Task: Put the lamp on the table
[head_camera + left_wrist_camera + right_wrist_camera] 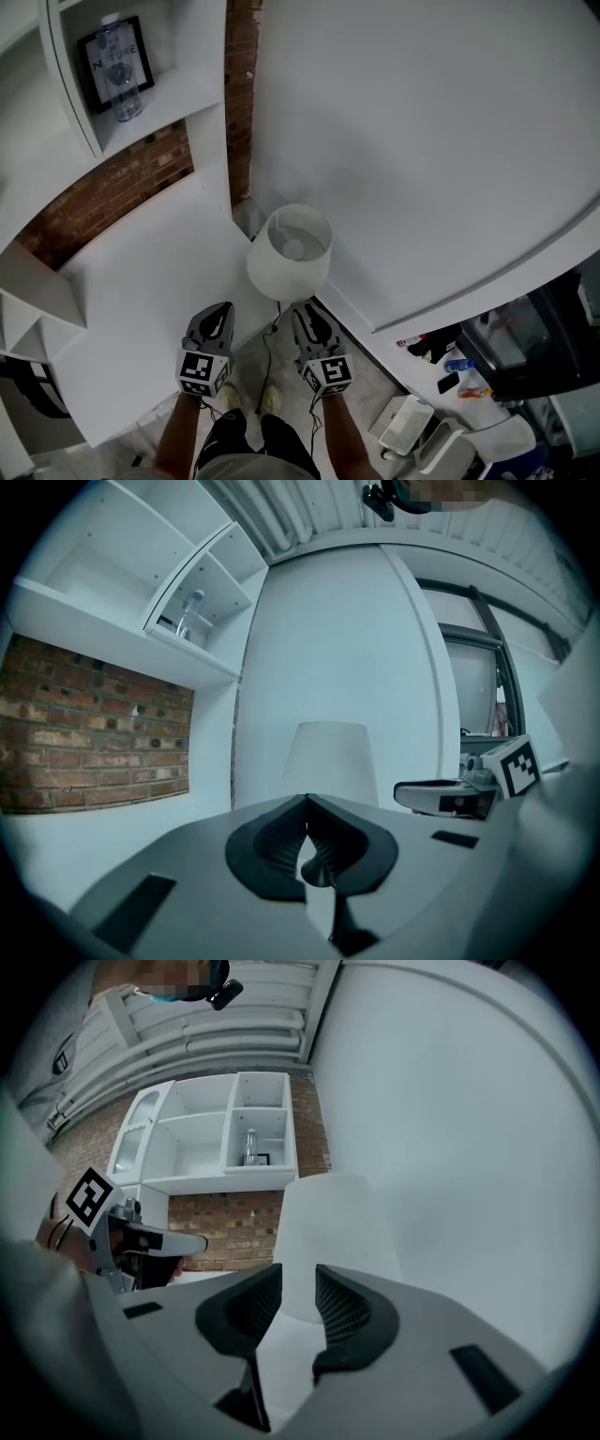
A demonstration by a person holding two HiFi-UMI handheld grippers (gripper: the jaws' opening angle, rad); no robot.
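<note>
Left gripper (307, 801): jaws closed, tips meeting in a point. It grips nothing. A small dark rounded shape sits in the gap behind the tips, and I cannot tell what it is.
Right gripper (299, 1275): jaws a narrow slot apart. The pads (342, 1309) press on nothing, and only the shade shows through the slot, further ahead.
Gripper build: smooth grey moulded shells. The pads are dark, curved and finely ribbed.
Lamp (289, 253): just ahead of the right gripper's tips, and ahead and to the right of the left gripper. Neither gripper touches it in any view. Its stem and base are hidden under the shade, so what it stands on cannot be told.
Shade (337, 1232): matt white, a tapered drum narrower at the top. It is open above, with a pale round bulb inside.
Cord (265, 361): thin and dark, trailing down between the two grippers.
White table (141, 309): a flat, smooth top to the left of the left gripper, beside the lamp.
Brick wall (112, 192): rough red brick beyond the table.
Shelves (192, 56): white and boxy, above the brick. They hold a clear bottle (120, 80) in front of a dark-framed picture (145, 52).
</note>
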